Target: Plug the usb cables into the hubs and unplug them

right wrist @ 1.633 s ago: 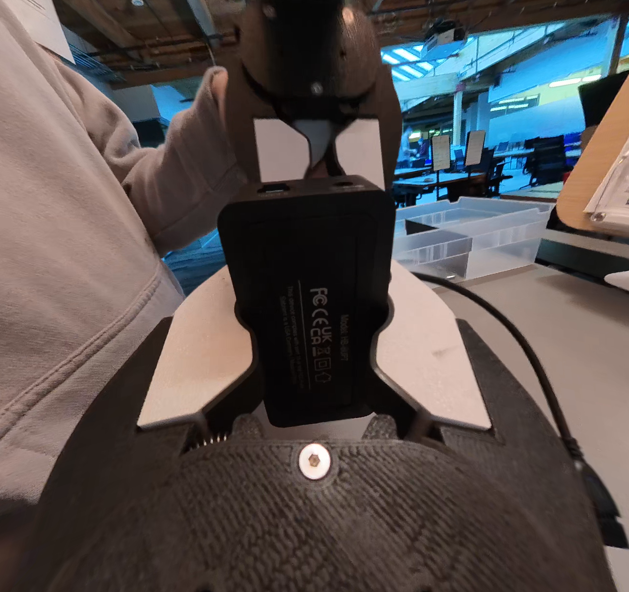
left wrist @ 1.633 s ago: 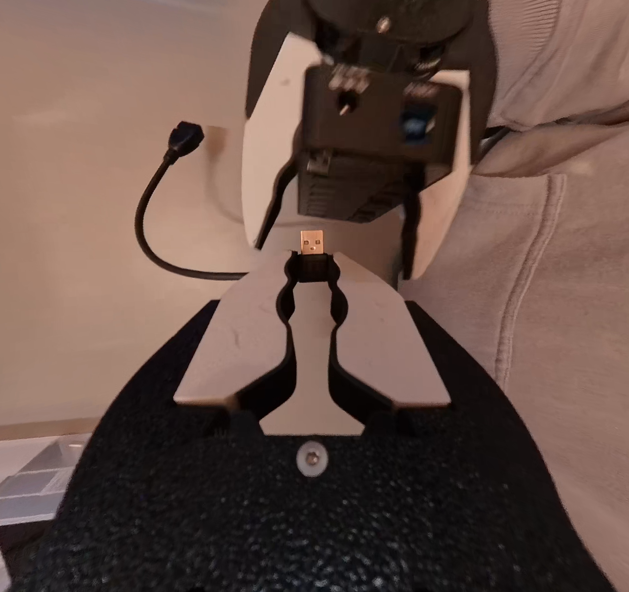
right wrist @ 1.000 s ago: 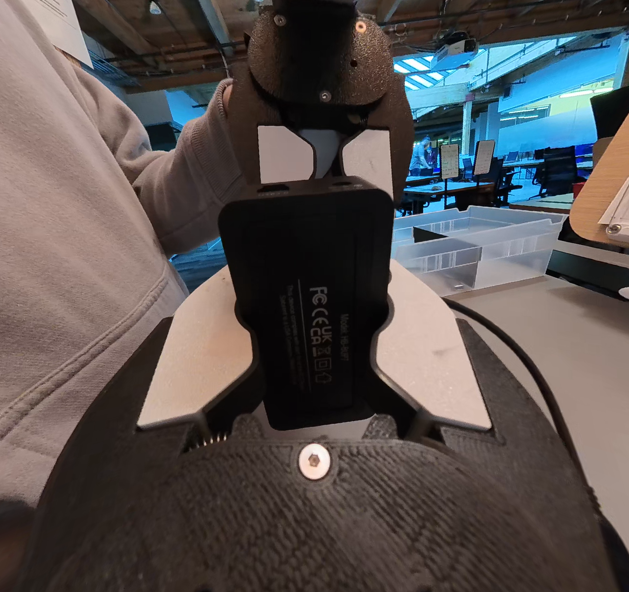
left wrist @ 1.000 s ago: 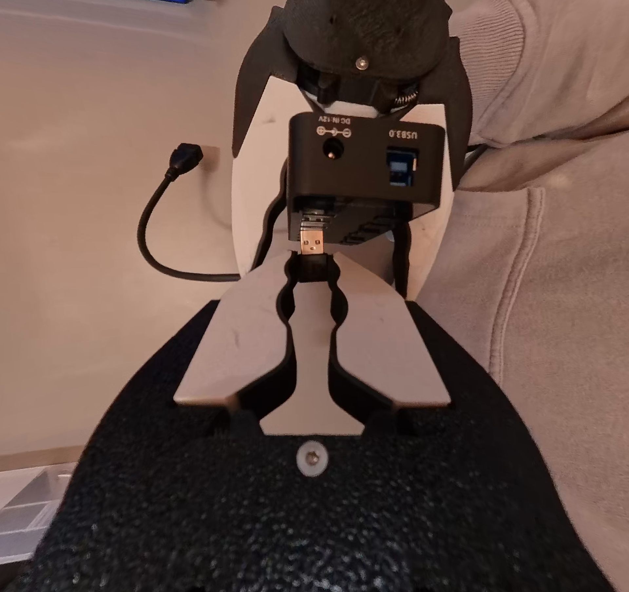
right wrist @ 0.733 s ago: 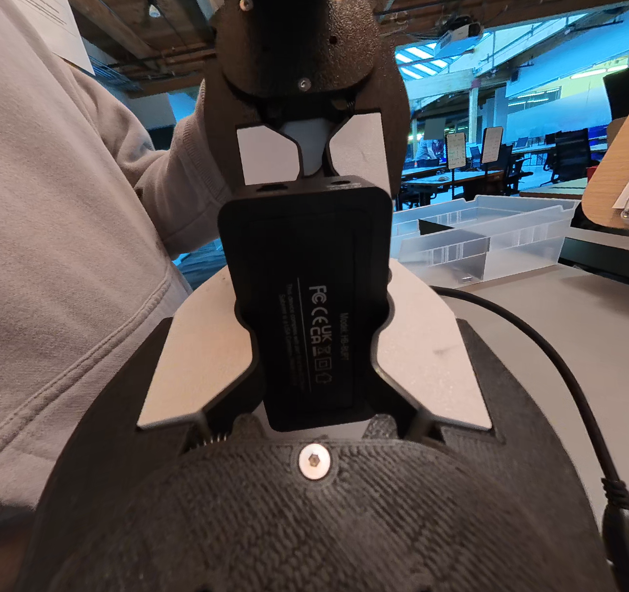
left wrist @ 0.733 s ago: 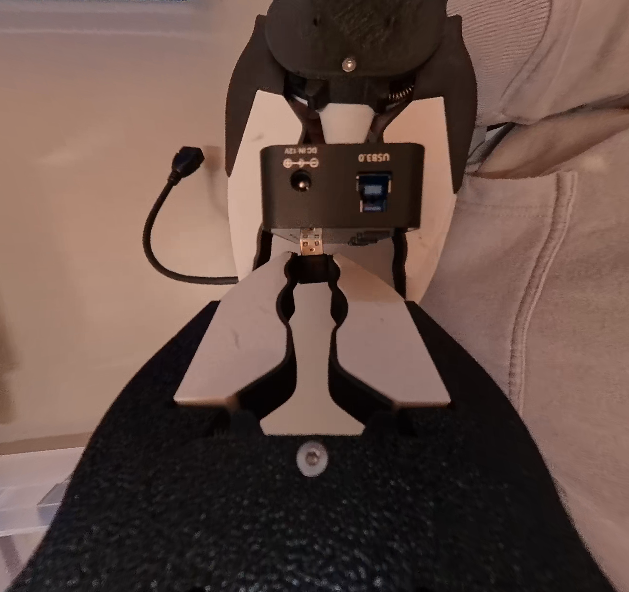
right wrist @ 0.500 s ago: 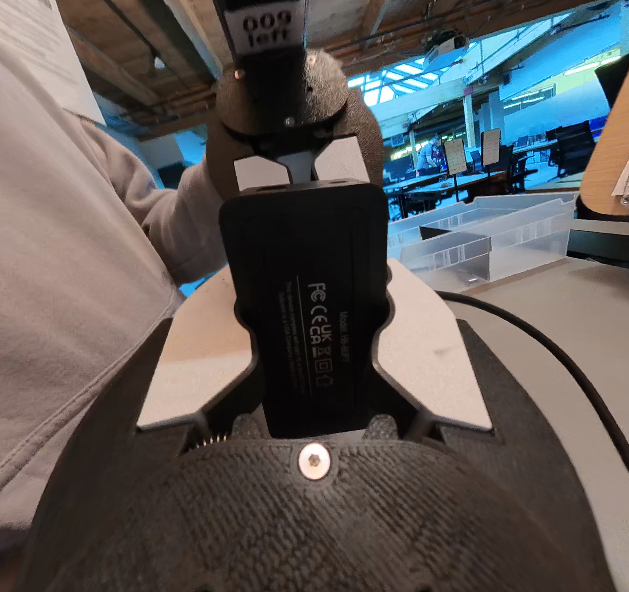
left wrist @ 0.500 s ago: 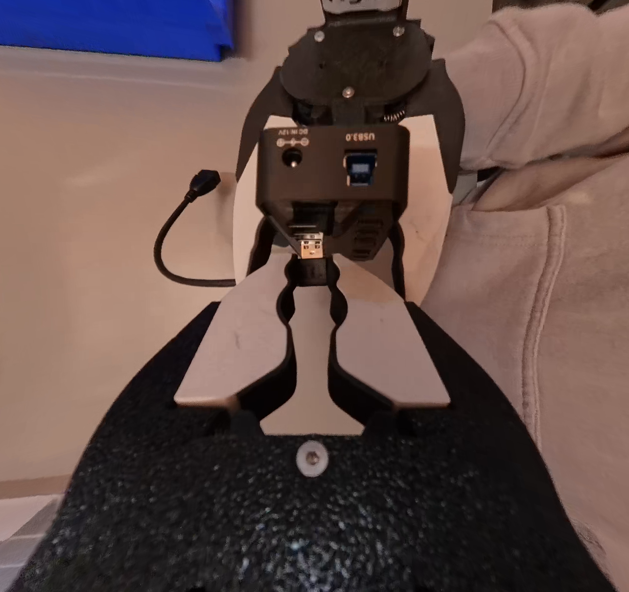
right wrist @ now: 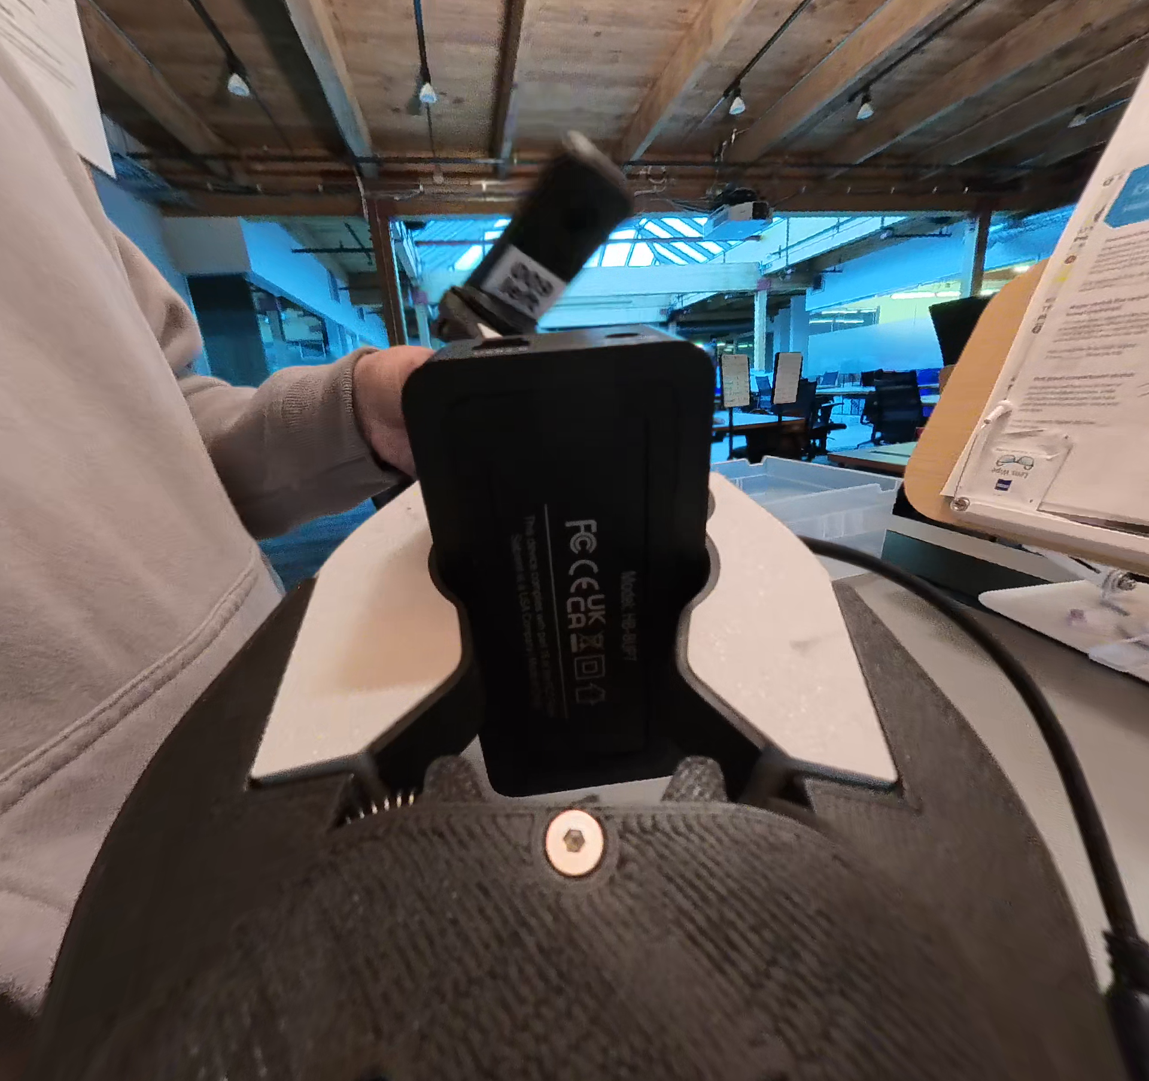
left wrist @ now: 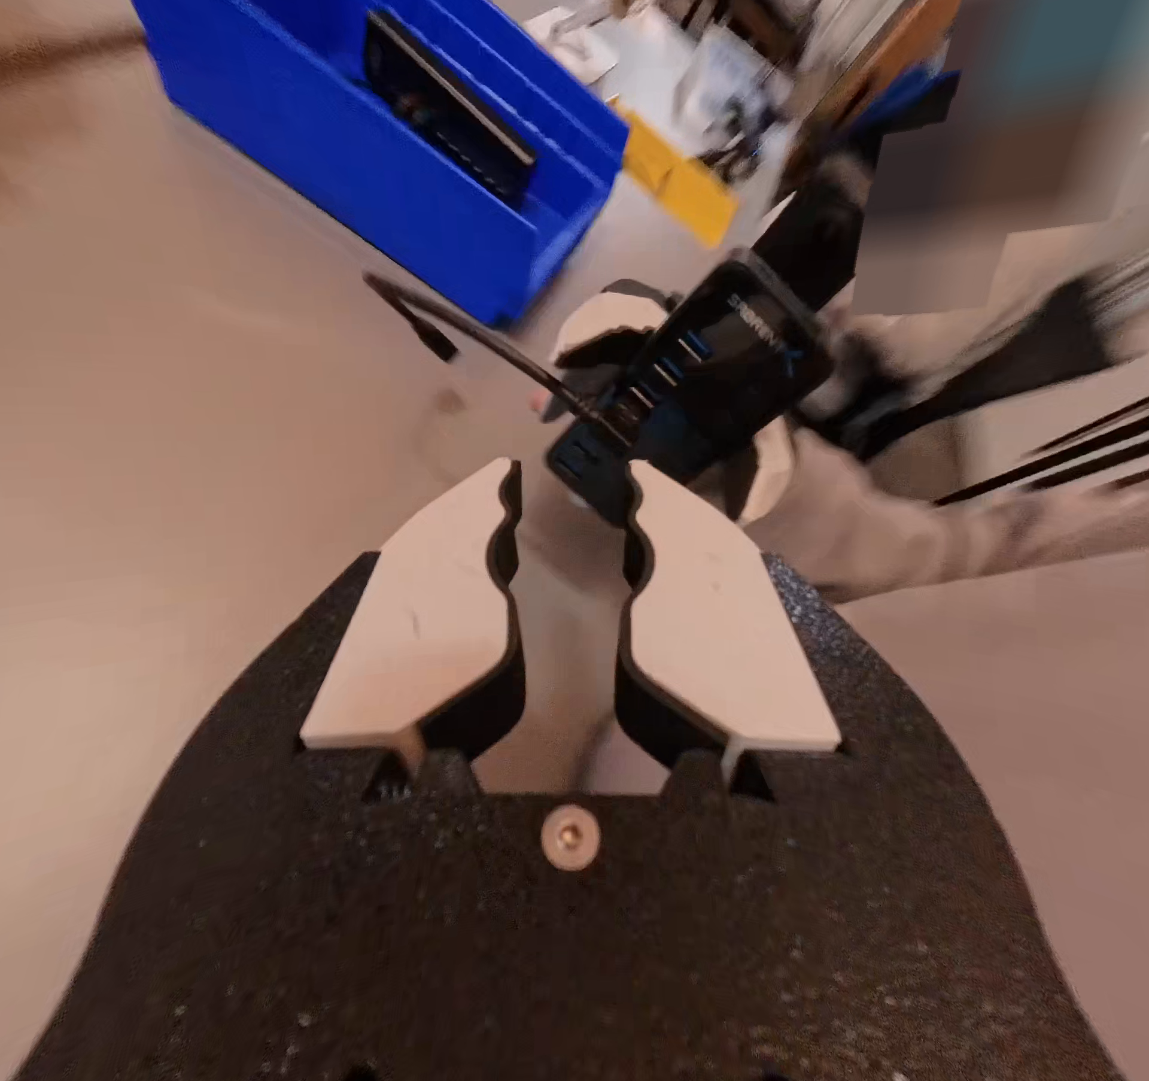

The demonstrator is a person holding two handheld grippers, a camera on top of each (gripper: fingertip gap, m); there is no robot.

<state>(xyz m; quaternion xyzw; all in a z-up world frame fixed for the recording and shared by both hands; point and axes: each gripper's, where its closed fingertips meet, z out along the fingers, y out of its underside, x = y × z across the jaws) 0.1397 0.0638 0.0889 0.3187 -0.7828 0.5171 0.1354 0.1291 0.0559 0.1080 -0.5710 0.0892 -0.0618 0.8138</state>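
Note:
My right gripper is shut on a black USB hub and holds it upright above the table. In the left wrist view the hub is tilted, with its row of ports facing me. A thin black USB cable has its plug in one port, and its free end hangs to the left. My left gripper is open and empty, with its fingertips just short of the hub's lower corner. The left gripper's handle shows behind the hub, held by a hand.
A blue bin with a dark flat item in it stands on the beige table, behind the hub. A yellow piece lies beyond it. A black cable runs along the right. A clear tray and a paper stand are at the right.
My left gripper pushed the USB plug into the hub, then let go and opened. It has pulled back and swung round, so the view is blurred. The right gripper still holds the hub.

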